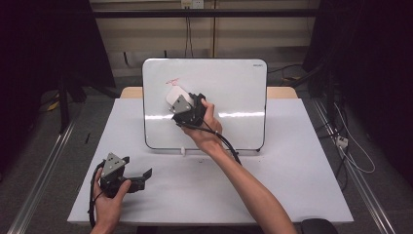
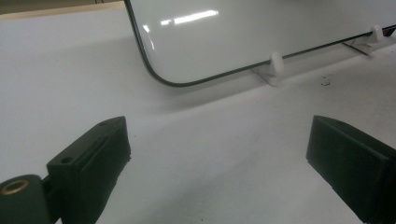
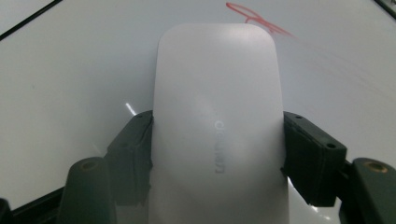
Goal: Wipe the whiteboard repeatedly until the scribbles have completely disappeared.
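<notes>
Eraser clamped in right gripper, against whiteboard.

**Eraser on the board, left tongs resting near the bench's front**

A whiteboard is standing propped on the bench toward twelve o'clock. The eraser is sitting against its face, at ten o'clock from the board's centre, just below a scribble. The left tongs are lying at seven o'clock.
</notes>
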A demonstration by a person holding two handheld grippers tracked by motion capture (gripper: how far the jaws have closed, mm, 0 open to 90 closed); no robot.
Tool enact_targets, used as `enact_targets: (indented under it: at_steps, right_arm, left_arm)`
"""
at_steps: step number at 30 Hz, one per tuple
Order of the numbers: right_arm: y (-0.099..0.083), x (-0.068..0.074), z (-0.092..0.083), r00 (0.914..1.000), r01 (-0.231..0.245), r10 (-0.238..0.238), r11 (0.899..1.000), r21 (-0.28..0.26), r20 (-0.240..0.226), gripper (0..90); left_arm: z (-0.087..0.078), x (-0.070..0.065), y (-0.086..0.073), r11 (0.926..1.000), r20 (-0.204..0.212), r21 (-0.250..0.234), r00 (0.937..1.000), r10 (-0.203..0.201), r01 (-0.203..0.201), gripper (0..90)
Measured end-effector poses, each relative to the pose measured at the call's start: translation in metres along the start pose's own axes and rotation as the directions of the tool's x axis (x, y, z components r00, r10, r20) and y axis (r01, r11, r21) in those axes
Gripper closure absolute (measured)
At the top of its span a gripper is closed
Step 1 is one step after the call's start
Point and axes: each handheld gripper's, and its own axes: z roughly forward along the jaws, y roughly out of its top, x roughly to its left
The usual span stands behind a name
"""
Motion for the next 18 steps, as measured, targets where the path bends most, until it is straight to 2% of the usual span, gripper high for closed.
enact_targets:
  at_steps: [5,13,18]
  right_arm:
    - [0.010,-0.004,0.005,1.0000,0.004,-0.004,1.000,0.001,0.002,31.8]
    - [0.024,-0.008,0.012,0.9993,-0.029,0.029,1.000,0.000,0.021,31.8]
    - [0.029,-0.011,0.016,0.9991,-0.034,0.034,0.999,0.001,0.024,31.8]
  left_arm:
    - [0.000,0.000,0.000,1.0000,0.003,0.001,1.0000,-0.002,0.002,6.1]
    - [-0.001,0.001,0.000,1.0000,0.003,-0.005,1.0000,-0.004,0.004,6.1]
    - [-0.002,0.001,0.000,1.0000,0.004,-0.006,1.0000,-0.005,0.005,6.1]
